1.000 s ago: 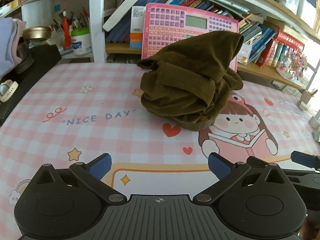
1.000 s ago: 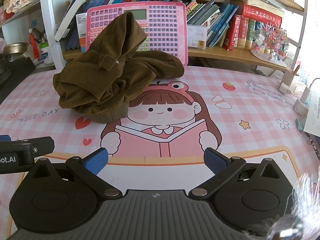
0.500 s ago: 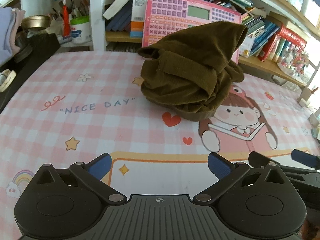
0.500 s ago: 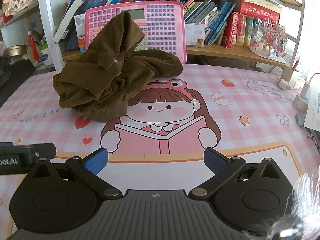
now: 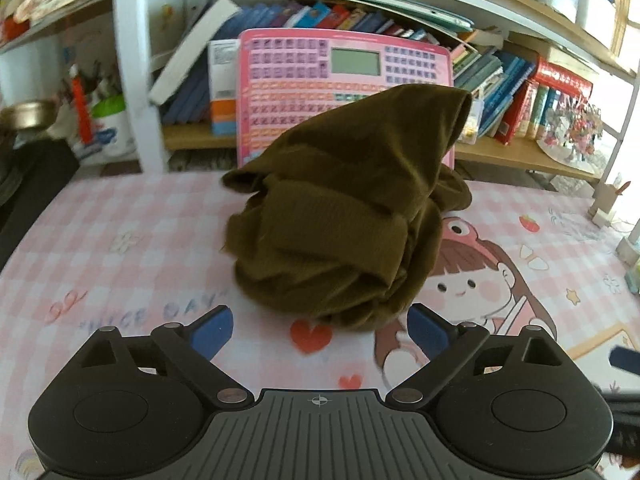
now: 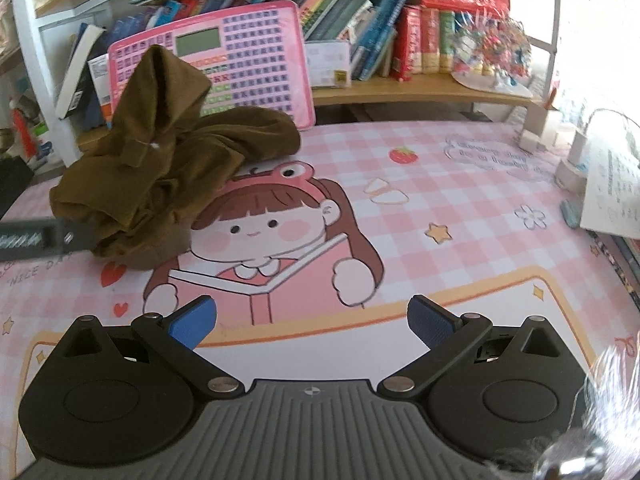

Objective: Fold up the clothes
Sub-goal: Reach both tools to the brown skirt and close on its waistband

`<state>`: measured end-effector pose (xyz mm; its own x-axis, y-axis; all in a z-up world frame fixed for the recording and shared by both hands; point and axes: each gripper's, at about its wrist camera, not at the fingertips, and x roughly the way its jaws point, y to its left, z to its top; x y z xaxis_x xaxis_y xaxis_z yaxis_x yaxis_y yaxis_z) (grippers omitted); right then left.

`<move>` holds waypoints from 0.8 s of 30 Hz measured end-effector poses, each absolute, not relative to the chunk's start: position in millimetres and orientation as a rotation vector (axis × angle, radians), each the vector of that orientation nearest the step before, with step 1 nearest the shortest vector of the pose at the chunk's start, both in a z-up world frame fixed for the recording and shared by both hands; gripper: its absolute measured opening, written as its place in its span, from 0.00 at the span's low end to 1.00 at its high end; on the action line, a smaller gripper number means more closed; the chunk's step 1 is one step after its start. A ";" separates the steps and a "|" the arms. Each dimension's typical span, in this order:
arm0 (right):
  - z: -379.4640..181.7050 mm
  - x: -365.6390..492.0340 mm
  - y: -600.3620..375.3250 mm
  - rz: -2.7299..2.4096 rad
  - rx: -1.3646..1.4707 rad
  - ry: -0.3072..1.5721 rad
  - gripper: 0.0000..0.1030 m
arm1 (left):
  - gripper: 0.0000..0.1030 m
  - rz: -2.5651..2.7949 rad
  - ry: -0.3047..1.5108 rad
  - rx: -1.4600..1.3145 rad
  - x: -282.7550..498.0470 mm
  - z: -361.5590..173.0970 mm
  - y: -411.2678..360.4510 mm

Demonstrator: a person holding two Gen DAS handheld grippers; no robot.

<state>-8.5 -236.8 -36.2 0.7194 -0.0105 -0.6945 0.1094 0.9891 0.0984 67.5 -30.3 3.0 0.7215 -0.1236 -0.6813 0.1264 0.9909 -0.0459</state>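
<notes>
With the olive-brown garment (image 5: 344,216) heaped on the pink surface (image 6: 460,216) before the shelf, the left tongs (image 5: 320,330), spread and just narrowing on nothing, and the released right tongs (image 6: 312,320) should each seek a distinct hem, not a bunched fold.

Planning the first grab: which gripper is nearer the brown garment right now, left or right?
The left gripper: the brown garment bulks just beyond its open fingertips. The right gripper faces bare mat, with the garment off to its left.
</notes>
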 end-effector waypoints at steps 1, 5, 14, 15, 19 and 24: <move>-36.9 -9.6 -239.2 -0.069 0.141 0.769 1.00 | 0.93 -0.139 0.749 0.009 72.1 1.8 -34.2; -38.1 -17.0 -246.1 -0.059 0.160 0.782 1.00 | 0.93 -0.132 0.748 0.002 94.8 -5.2 -44.8; -36.3 -27.0 -261.8 -0.054 0.213 0.781 1.00 | 0.01 -0.173 0.769 -0.297 112.5 1.3 -7.1; -36.0 -25.5 -262.1 -0.042 0.227 0.781 1.00 | 0.01 -0.199 0.746 -0.351 107.2 11.3 -0.6; -33.9 -15.7 -258.8 0.090 0.367 0.792 1.00 | 0.01 -0.305 0.669 -0.487 79.2 50.1 13.7; -48.0 -1.0 -265.4 0.353 0.856 0.835 1.00 | 0.01 -0.395 0.669 -0.610 44.9 62.7 24.1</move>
